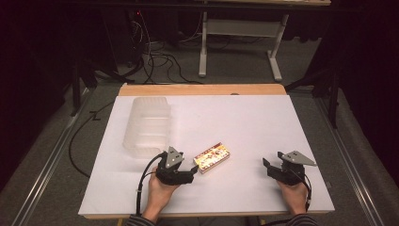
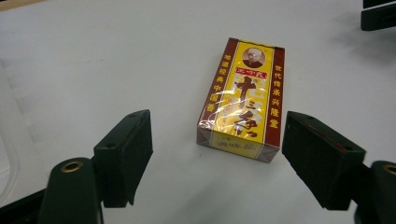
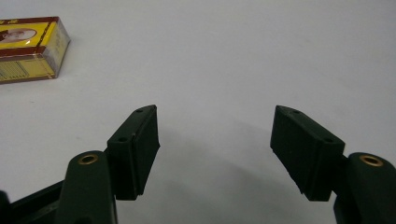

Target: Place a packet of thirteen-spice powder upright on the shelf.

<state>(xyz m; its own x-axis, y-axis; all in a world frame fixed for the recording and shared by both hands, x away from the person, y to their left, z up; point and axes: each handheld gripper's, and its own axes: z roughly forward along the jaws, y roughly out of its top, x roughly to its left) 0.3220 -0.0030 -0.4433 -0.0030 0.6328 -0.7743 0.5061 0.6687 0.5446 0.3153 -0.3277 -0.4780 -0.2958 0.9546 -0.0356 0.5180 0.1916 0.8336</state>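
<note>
A small yellow and dark-red box wrapped in clear film lies flat near the middle of the white table. My left gripper is open just short of the box's near end, its jaws wide on either side of that end without touching the box. The left gripper holds nothing. My right gripper rests open at the table's right front, nothing between its jaws. In the right gripper view, the right gripper faces bare table and the box lies far to the upper left.
A clear ribbed plastic container lies on the table's left side, just behind my left hand. Beyond the far table edge are a desk frame and cables on the floor. The other gripper shows at the upper right of the left gripper view.
</note>
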